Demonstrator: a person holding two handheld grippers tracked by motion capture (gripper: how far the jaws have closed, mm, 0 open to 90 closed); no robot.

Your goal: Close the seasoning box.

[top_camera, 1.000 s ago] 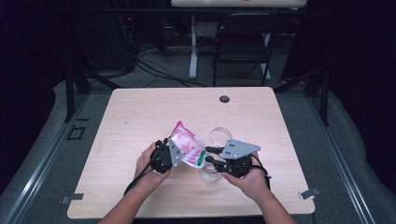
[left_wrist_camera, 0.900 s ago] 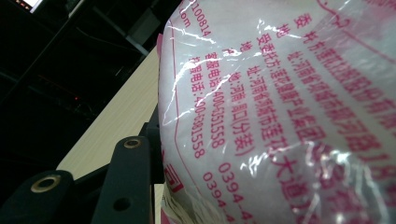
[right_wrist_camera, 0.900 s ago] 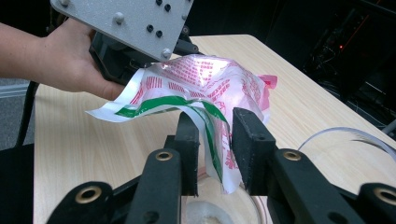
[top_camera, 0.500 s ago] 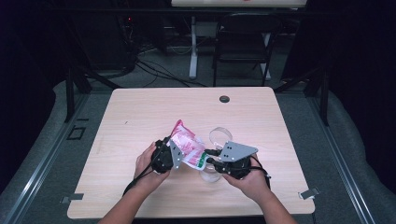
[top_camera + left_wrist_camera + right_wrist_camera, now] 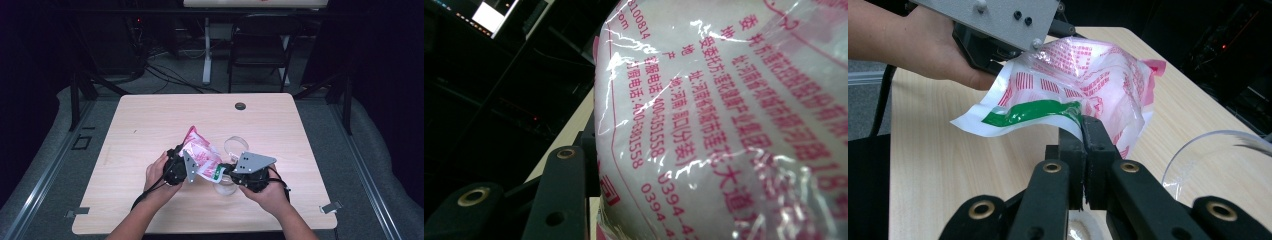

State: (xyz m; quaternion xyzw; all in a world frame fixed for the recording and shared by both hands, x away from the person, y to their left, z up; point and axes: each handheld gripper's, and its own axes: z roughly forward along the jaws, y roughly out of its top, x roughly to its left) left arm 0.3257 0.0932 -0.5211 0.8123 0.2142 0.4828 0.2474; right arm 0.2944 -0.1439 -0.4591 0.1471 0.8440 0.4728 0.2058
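High view: a person at a light wooden table holds a pink-and-white printed plastic pouch lifted above the table's near middle, between two hand-held grippers. The left gripper grips the pouch's body; in the left gripper view the crinkled film with pink lettering lies hard against the one visible black jaw, so the jaws stand part-way closed around the bulk of the pouch. The right gripper has just been closing: over the past second its jaws came together, and in the right gripper view they now stand pressed together on the pouch's green-banded edge, pinching the film where it reaches the fingertips. Neither hand has shifted place in that second; the closing is the only change. A clear glass bowl rests on the table just beside and below the right gripper, seen also in the high view. With both ends of the pouch now secured, the work appears to have reached the point of opening it: the next move would likely be a pull or tear at the green edge, with the bowl placed to receive the contents. A thin-film pinch may slip.
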